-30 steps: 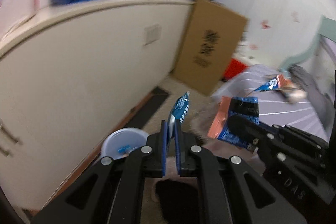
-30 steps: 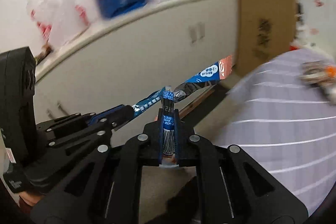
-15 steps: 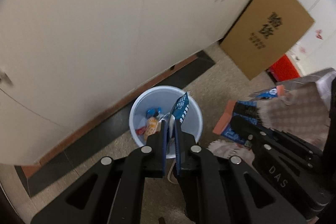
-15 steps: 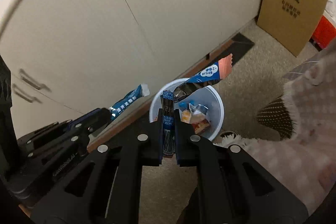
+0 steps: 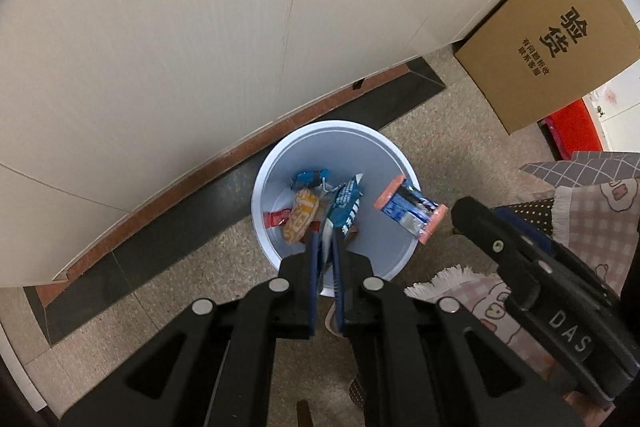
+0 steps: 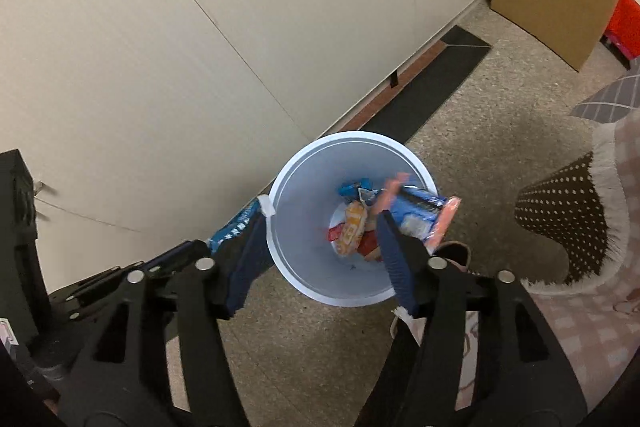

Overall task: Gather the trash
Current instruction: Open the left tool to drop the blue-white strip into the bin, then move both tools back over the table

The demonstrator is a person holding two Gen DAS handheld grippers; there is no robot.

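The floor under my tools is speckled beige stone with a dark border strip running along the foot of the cream cabinets. A white round bin stands on it just off that strip, with wrappers lying inside. At two o'clock from the bin a flattened cardboard box rests its lower edge on the floor and leans on the cabinets. Beyond the box, a red item sits on the floor, too cropped for me to name.
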